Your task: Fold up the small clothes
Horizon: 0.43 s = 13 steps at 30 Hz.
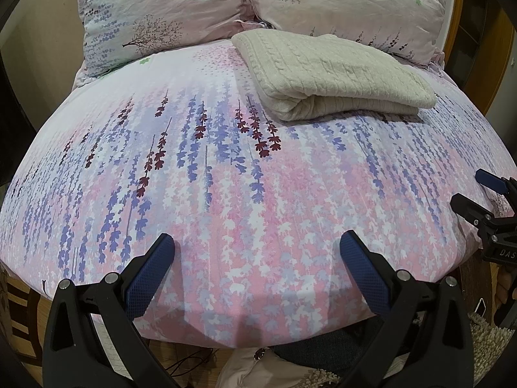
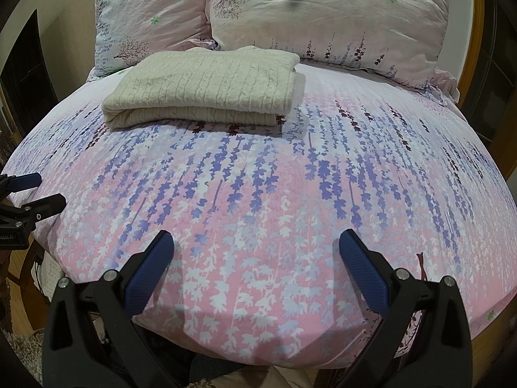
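Even, moderately bright indoor light from overhead; no glare on the bedspread (image 1: 245, 194). Soft shadows lie under the near edge of the folded cream sweater (image 2: 206, 90) and beneath the blue gripper pads (image 1: 152, 278), with a darker band along the bed's near edge. Strong fisheye bulge bends the bed's edges into a dome, corners vignette to black; focus is sharp centrally, softening slightly at the rim.
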### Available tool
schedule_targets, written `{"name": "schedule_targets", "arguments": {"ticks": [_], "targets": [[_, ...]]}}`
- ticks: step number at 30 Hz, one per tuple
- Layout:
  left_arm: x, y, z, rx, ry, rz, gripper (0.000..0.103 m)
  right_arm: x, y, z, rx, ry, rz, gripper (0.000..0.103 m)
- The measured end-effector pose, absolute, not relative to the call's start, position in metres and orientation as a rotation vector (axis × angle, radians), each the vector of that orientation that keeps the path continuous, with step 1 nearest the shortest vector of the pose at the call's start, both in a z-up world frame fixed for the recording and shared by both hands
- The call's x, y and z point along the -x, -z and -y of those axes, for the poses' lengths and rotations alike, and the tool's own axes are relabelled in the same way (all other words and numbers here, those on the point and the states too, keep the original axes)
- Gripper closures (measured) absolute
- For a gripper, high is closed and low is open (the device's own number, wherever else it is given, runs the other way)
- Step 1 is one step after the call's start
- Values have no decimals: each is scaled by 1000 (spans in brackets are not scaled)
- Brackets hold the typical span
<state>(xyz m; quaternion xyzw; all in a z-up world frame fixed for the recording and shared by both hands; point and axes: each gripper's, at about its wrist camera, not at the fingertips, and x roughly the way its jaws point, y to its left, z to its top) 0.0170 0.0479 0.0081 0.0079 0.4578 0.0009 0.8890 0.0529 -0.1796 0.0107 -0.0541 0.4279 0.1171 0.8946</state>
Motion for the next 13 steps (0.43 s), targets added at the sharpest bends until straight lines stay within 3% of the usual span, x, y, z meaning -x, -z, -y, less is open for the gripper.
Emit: {"name": "schedule_targets", "arguments": {"ticks": [13], "targets": [[-17,-8,-48,-19,3,-948,1,-53,-11,180,114,-245,-887,2]]}}
